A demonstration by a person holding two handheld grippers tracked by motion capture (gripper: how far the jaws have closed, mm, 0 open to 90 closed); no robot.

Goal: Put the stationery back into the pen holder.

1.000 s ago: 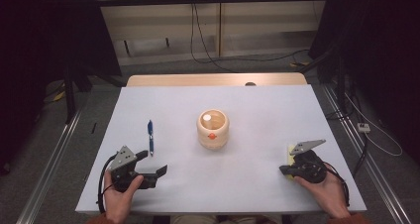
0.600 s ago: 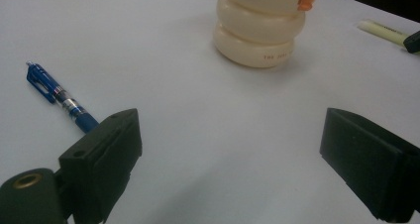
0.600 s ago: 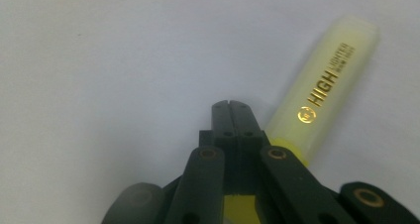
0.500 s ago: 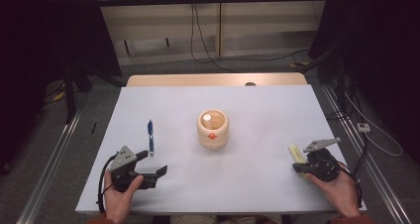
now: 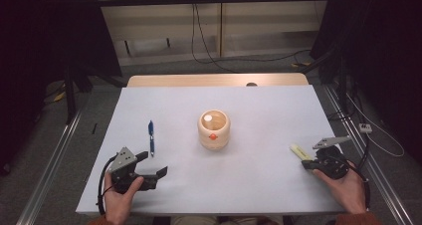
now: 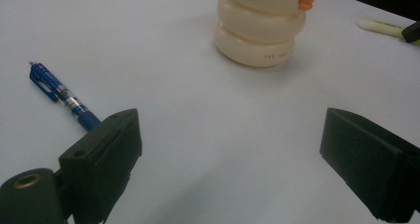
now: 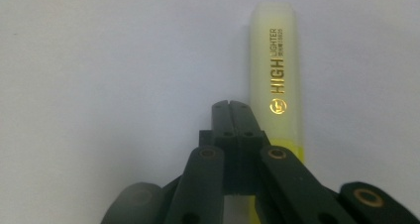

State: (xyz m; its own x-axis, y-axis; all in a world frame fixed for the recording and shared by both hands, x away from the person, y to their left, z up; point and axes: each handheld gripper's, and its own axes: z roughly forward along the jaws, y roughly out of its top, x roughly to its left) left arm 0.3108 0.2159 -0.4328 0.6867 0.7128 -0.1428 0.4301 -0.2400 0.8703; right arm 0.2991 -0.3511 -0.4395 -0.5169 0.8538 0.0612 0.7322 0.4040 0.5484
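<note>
Right hand-held gripper (image 7: 231,105): jaws fully together, nothing between them. It lies low over the bench (image 5: 259,185) near the right edge, with its closed tip just beside the yellow highlighter (image 7: 274,75), on that marker's left in the right gripper view; whether they touch cannot be told. The highlighter lies flat, cap end pointing away from the gripper.

Left hand-held gripper (image 6: 233,149): jaws wide apart, empty, resting on the bench near the front left. A blue pen (image 6: 62,92) lies just beyond its left jaw, apart from it.

Centre of bench: cream ribbed holder cup (image 5: 214,130), upright, open top, small orange knob on its front. Well apart from both writing tools.

Handling judgement, highlighter: light, rigid plastic barrel with flat, smooth sides; it could slip or swivel if pinched near one end. Best grip looks to be across the barrel's narrow width at mid-length, just below the printed lettering. The jaws would have to open first.

Count: one highlighter, one pen, one holder cup, two grippers
</note>
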